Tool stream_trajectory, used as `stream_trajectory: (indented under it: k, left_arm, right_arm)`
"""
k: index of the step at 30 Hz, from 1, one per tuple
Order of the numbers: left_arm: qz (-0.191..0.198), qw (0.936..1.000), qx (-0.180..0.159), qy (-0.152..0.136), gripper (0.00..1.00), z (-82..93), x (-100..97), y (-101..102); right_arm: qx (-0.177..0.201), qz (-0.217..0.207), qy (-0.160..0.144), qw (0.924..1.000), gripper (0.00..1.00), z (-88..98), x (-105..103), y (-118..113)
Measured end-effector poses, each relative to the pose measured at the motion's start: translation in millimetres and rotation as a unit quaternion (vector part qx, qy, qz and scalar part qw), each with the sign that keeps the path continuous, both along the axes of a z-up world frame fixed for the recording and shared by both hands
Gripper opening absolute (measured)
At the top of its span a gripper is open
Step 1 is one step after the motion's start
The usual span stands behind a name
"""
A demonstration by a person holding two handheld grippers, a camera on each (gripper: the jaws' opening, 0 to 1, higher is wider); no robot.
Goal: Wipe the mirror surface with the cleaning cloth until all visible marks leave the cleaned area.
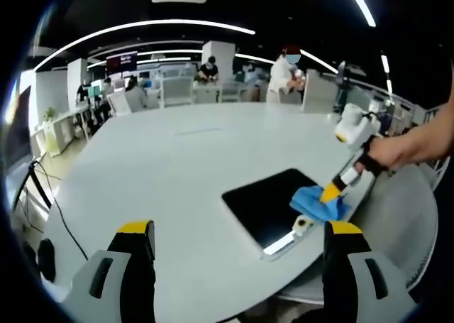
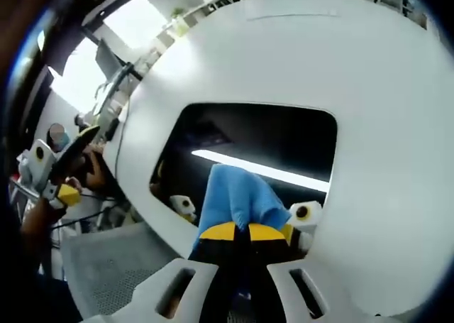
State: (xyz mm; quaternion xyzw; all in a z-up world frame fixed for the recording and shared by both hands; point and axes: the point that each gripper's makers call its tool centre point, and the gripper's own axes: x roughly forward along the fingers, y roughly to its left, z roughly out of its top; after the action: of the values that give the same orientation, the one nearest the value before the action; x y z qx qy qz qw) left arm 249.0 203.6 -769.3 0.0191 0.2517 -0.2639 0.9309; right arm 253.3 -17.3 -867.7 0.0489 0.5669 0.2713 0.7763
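Observation:
A dark rectangular mirror [image 1: 261,199] lies flat on the round white table [image 1: 177,167], near its right edge. A blue cleaning cloth [image 1: 320,206] rests on the mirror's right part. My right gripper [image 1: 332,194], held by a hand, comes down from the right onto the cloth. In the right gripper view its yellow-tipped jaws [image 2: 243,231] are shut on the blue cloth [image 2: 237,192], pressed against the mirror [image 2: 269,135], which reflects a ceiling light. My left gripper [image 1: 237,232] stands wide open above the table's near side, holding nothing. It is also at the left of the right gripper view [image 2: 76,163].
A grey mesh chair [image 1: 404,216] stands at the table's right edge, next to the mirror. Cables [image 1: 50,195] hang off the table's left side. Several people, desks and chairs [image 1: 177,89] are at the far end of the room.

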Motion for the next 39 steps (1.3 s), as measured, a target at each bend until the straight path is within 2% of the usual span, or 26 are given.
stream_trajectory:
  k: [14, 21, 39]
  left_arm:
    - [-0.009, 1.0, 0.001, -0.005, 0.99, 4.4, 7.7, -6.5]
    - [-0.013, 0.9999, -0.001, -0.005, 0.99, 1.7, 9.0, -8.6]
    - [-0.017, 0.9998, -0.004, -0.008, 0.99, 8.6, 10.6, -7.9]
  right_arm:
    - [-0.009, -0.023, 0.007, 0.9997, 0.0, -0.9, -1.9, -36.3]
    - [-0.013, -0.028, 0.007, 0.9995, 0.0, -1.1, -0.9, -47.0]
    - [-0.018, -0.034, 0.01, 0.9992, 0.0, -1.7, 0.3, -48.7]
